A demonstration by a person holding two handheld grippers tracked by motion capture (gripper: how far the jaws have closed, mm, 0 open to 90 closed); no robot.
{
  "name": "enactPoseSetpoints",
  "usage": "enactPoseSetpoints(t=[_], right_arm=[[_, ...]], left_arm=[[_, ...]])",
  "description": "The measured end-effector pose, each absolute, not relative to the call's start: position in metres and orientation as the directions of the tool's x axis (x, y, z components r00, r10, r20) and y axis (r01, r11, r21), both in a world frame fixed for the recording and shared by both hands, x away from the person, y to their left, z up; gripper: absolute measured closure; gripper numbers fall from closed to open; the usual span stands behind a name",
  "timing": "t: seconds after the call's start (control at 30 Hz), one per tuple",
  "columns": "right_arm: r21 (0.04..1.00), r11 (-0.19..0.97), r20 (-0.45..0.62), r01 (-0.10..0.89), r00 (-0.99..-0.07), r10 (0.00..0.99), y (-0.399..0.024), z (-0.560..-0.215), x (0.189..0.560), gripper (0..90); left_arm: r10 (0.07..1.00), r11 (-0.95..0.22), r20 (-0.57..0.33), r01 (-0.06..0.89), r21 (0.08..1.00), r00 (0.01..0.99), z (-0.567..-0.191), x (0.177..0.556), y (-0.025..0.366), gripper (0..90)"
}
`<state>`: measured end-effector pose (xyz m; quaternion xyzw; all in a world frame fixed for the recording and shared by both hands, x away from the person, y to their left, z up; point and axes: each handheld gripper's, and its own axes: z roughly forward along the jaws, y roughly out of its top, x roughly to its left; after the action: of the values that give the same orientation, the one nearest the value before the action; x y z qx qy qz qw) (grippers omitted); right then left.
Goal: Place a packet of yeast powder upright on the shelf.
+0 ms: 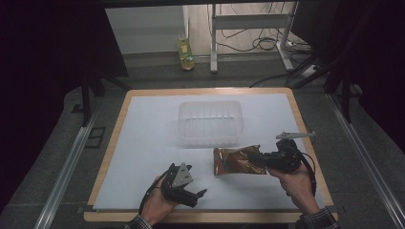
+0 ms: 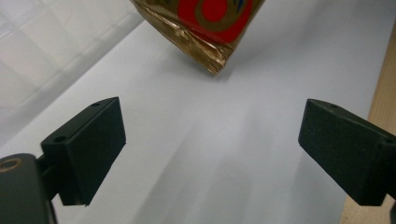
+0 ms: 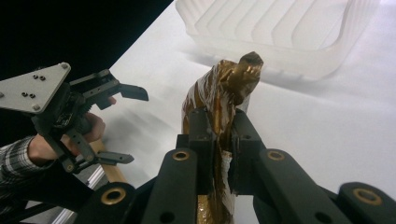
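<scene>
While the gold snack packet (image 1: 239, 161) is clamped at one edge by the right gripper (image 1: 264, 160), just above the white mat (image 1: 143, 143) near the clear plastic tub (image 1: 210, 122), the left gripper (image 1: 198, 186) is held wide open and empty. Slippage is judged possible, since only a thin crimped edge is pinched.

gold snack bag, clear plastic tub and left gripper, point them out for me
gold snack bag (image 1: 236, 161), high view, on the middle of its crinkled foil face
clear plastic tub (image 1: 209, 139), high view, on its near wall
left gripper (image 1: 194, 179), high view, midway between its open fingers
</scene>
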<state>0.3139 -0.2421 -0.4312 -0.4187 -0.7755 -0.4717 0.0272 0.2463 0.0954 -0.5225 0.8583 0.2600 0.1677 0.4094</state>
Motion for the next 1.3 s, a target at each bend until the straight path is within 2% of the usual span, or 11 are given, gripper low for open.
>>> enactPoseSetpoints(t=[0.6, 1.3], right_arm=[[0.726, 0.223, 0.390, 0.651, -0.657, 0.645, -0.239, -0.405, 0.320, 81.6], [0.732, 0.230, 0.349, 0.642, -0.642, 0.682, -0.237, -0.371, 0.338, 81.9]], left_arm=[[0.562, -0.569, 0.139, 0.259, 0.780, 0.815, -0.527, 0.230, 0.089, 1.0], [0.575, -0.588, 0.197, 0.233, 0.775, 0.794, -0.528, 0.232, 0.093, 0.0]])
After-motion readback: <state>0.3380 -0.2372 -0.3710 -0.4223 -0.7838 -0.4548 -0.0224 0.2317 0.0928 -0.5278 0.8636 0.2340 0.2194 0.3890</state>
